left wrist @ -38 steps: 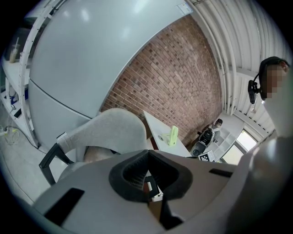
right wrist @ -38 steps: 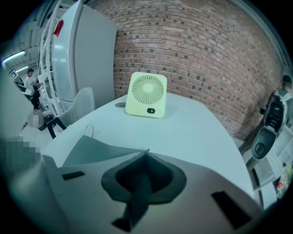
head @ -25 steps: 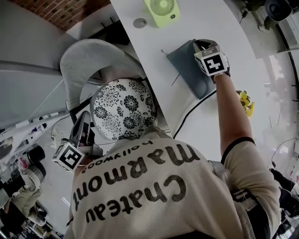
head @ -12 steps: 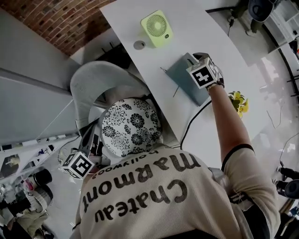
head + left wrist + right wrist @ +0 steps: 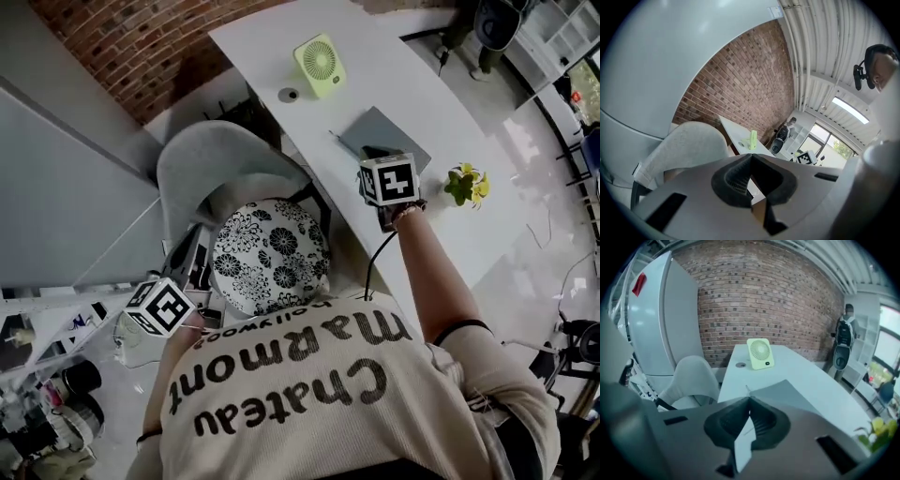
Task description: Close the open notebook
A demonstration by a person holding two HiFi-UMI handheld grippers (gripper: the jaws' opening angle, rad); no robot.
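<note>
While flat on table (image 5: 412,70), notebook (image 5: 380,134) shut.

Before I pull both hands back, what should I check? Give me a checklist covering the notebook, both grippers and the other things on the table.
1. Notebook closed, cover flat on the table: ok.
2. Right gripper empty: ok. Its jaws have just been closing and now meet with nothing between them.
3. Right gripper off the notebook: ok. The cover lies beyond the tips, untouched.
4. Left gripper empty, jaws together, away from the table: ok.
5. Green fan upright, apart from the notebook: ok.
6. Yellow-flowered plant apart from the notebook: ok.
</note>
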